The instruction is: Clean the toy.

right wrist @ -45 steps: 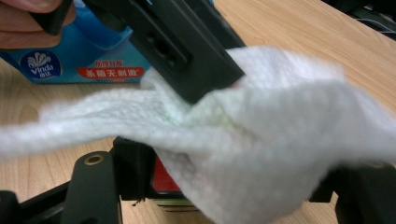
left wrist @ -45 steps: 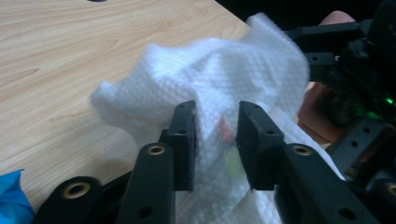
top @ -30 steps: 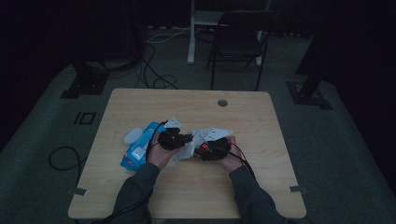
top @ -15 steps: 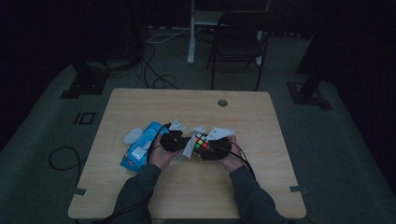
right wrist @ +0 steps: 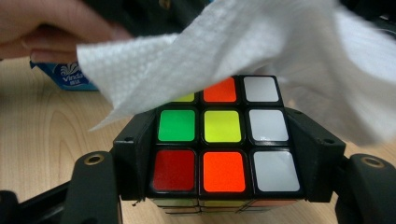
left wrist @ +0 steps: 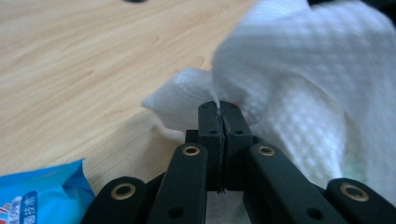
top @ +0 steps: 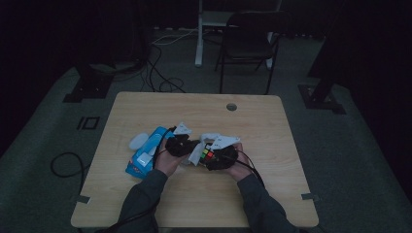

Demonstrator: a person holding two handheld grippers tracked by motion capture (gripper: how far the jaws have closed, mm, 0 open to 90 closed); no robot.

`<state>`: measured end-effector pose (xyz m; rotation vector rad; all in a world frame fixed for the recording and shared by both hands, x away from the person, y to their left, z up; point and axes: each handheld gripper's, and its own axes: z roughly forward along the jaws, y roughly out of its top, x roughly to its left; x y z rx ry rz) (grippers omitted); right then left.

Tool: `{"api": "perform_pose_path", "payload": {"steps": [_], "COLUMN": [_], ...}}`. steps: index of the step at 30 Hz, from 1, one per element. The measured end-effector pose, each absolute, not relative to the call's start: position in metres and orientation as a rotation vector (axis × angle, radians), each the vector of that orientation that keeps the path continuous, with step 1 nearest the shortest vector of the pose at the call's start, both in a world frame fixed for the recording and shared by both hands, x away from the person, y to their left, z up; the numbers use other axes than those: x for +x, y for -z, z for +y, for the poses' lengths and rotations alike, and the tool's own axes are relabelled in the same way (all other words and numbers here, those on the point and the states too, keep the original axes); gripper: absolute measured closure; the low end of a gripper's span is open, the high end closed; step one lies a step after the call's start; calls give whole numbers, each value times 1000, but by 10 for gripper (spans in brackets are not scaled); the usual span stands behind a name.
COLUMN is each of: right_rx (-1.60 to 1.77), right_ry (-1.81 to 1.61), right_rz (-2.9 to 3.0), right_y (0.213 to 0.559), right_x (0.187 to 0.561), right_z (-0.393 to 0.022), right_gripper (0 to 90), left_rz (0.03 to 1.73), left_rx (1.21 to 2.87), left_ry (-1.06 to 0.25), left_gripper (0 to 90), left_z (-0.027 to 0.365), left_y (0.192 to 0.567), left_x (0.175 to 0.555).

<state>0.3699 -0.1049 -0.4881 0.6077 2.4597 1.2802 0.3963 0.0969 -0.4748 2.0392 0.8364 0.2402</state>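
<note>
While my hands rest near the middle of the table [top: 272, 121], my right gripper [right wrist: 224, 140] holds the cube [right wrist: 223, 148] clamped between its two jaws, which press against the cube's left and right sides. Its top face shows red, orange and white squares in the near row, green, yellow and white in the next. My left gripper [left wrist: 223, 116] has its jaws pinched tight together on a fold of the white wipe [left wrist: 308, 79], and the wipe drapes over the far part of the cube [top: 207, 154], covering most of its back row. In the high view both grippers sit close together, the left gripper [top: 179, 144] just beside the right gripper [top: 219, 156], with the wipe [top: 197, 151] between them. Left of my left hand [top: 167, 162] lies the blue pack [top: 145, 156], flat on the wood, with a small white thing [top: 138, 141] beside it.
</note>
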Motion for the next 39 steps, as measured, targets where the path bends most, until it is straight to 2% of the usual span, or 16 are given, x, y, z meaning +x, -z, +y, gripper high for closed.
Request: {"api": "perform_pose_path", "payload": {"steps": [6, 19, 39], "right_rx": [597, 642, 749], "right_ry": [-1278, -1307, -1278], "right_rz": [2462, 2410, 2356], "right_y": [488, 481, 479], "right_x": [368, 372, 382], "right_z": [-102, -113, -121], "right_gripper": [339, 339, 339], "left_rz": [833, 831, 800], "left_rx": [2008, 2076, 2071], "left_ry": [-252, -265, -329], "left_gripper": [893, 896, 898], "left_z": [98, 93, 97], "left_y": [471, 480, 473], "left_x": [395, 393, 371]}}
